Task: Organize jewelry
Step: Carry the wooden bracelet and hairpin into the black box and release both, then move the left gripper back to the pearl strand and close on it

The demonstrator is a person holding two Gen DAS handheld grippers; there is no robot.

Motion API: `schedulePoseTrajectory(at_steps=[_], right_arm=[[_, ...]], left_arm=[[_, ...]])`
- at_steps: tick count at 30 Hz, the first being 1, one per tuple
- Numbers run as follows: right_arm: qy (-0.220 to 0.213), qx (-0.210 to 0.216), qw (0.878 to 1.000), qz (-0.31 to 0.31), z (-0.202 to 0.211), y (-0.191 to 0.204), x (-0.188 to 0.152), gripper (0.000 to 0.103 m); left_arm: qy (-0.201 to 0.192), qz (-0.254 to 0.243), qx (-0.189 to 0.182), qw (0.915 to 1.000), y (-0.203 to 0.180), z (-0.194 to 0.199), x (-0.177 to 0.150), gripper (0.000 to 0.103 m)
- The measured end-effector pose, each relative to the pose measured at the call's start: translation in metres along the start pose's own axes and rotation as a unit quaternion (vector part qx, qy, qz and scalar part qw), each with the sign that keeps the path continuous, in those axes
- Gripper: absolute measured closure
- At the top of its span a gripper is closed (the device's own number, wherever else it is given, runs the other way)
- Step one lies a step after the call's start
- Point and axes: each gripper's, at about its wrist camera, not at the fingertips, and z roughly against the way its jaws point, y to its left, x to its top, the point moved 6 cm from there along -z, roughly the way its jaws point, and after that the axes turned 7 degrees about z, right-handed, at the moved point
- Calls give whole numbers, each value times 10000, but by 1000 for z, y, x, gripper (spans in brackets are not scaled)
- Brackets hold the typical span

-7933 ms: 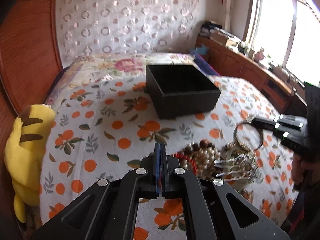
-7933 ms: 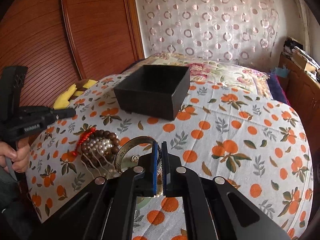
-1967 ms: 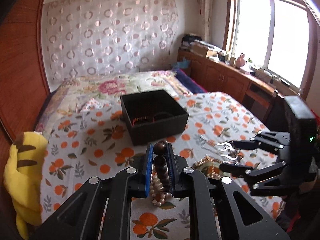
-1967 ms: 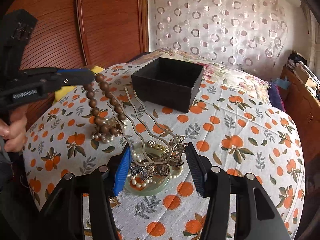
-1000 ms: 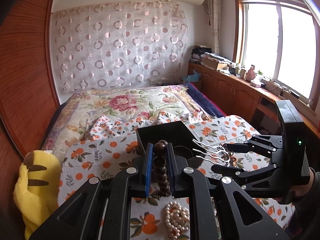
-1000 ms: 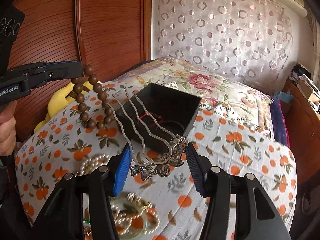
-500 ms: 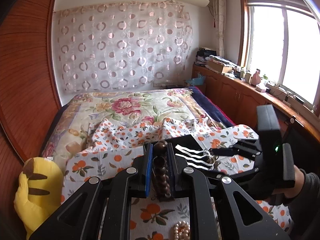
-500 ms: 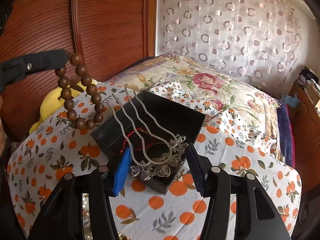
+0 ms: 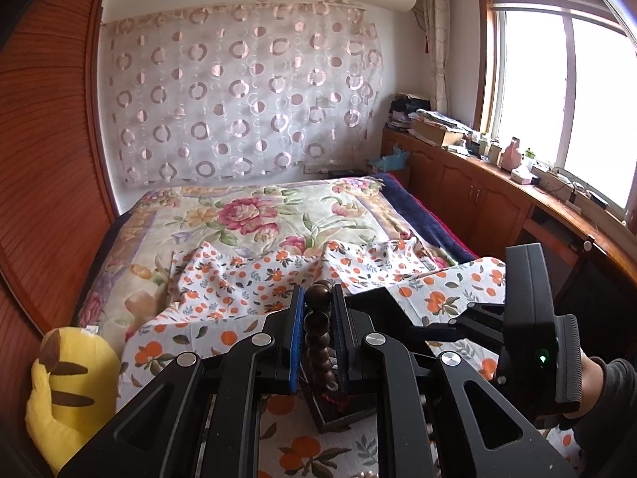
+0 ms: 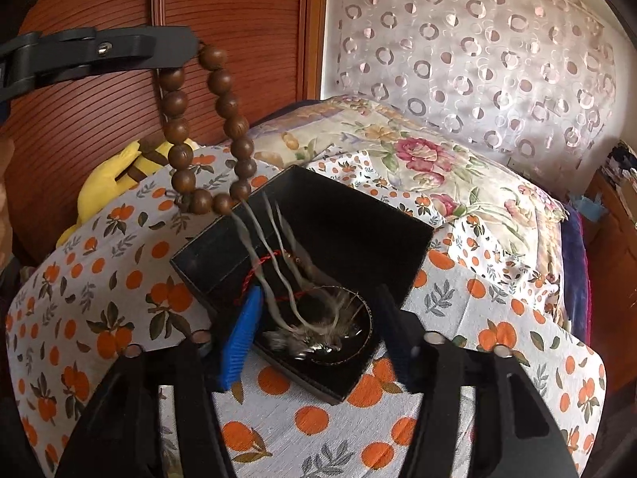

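Observation:
My left gripper (image 9: 318, 298) is shut on a brown wooden bead bracelet (image 9: 317, 330). In the right wrist view the bracelet (image 10: 207, 131) hangs from the left gripper (image 10: 175, 49) just above the far left corner of the black box (image 10: 350, 219). My right gripper (image 10: 318, 318) hovers over the box's near corner, its jaws opening. The silver hairpin (image 10: 294, 290), blurred, lies loose between them inside the box, its ornate head down. A red cord bracelet (image 10: 254, 275) rests in the box. In the left wrist view the box (image 9: 342, 410) is mostly hidden under my fingers.
An orange-print cloth (image 10: 119, 298) covers the surface under the box. A yellow plush toy (image 9: 67, 382) sits at its left edge by the wooden wall panel (image 10: 239, 12). A floral bed quilt (image 9: 258, 219) lies beyond. Wooden cabinets (image 9: 477, 199) run under the window.
The right jaws have spread and the hairpin has dropped from them into the box. The left gripper with the beads has come closer over the box's far corner.

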Motion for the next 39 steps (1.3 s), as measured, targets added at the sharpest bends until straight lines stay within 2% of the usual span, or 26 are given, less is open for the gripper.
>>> schedulePoseTrajectory(at_steps=[13,24,28,31,39], right_arm=[[-255,-162,9990,-337,31,-19,-12,34],[-255,-298,9974,-604,42,-35,-31,34],[-298,-313,9967,-690,48,-36,-36,34],[-323,-328,9961,-754,54,-33,-41,34],[-361,-304,9950,-880,72,-14,-62,34]], left_arm=[[229,-127,-125,9996,-12,-33,1,91],[480,-273,-197,9983,-30,-59,3,90],[474,-281,-166,9983,-31,-56,1,89],[447,-255,-125,9986,-28,-45,-5,82],[498,-276,-84,9983,-24,-8,-39,81]])
